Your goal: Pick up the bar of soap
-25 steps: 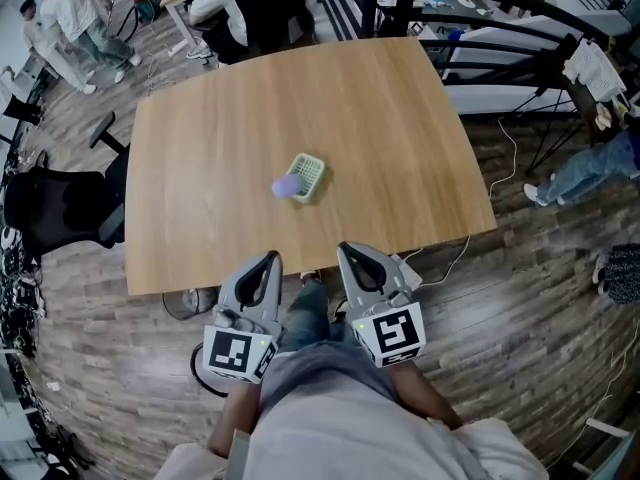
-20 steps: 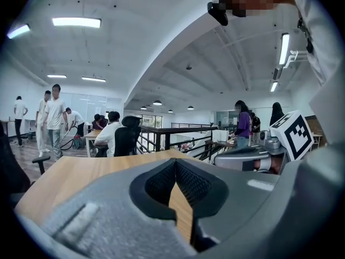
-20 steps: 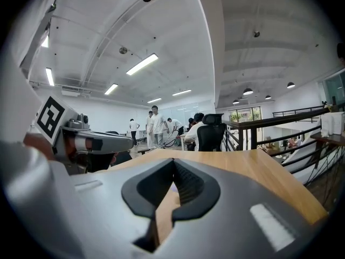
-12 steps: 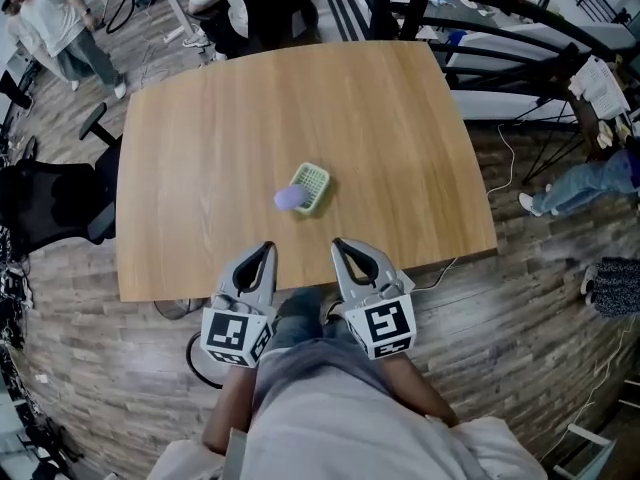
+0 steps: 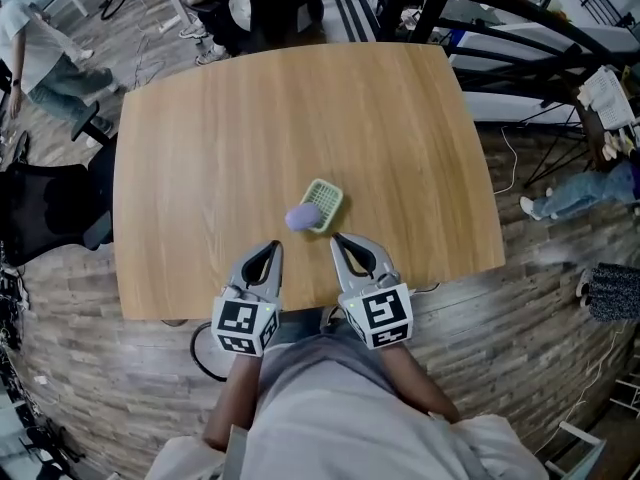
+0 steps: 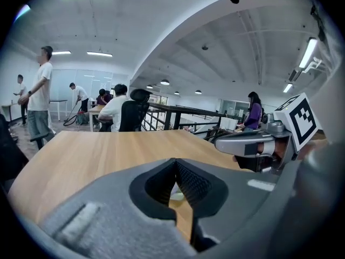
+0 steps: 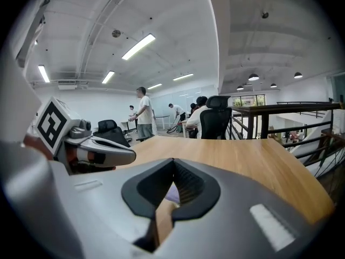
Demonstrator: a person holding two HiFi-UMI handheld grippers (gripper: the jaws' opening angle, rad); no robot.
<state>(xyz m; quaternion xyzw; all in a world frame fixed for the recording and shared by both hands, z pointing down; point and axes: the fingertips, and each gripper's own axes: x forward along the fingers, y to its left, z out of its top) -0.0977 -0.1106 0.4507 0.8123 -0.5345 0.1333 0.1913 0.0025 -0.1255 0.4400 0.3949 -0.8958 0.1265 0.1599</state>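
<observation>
Lavender soap (image 5: 303, 216) lies on the worktop (image 5: 250, 118) against the left side of a green basket (image 5: 327, 203), toward the near edge. Fingers of my left gripper (image 5: 266, 256) and right gripper (image 5: 345, 245) are pressed together, empty; reaching like this would likely shove the soap or snag the basket.

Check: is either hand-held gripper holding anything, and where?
Nothing is held: left hand-held gripper and right hand-held gripper are shut, empty. The soap lies on the table.
</observation>
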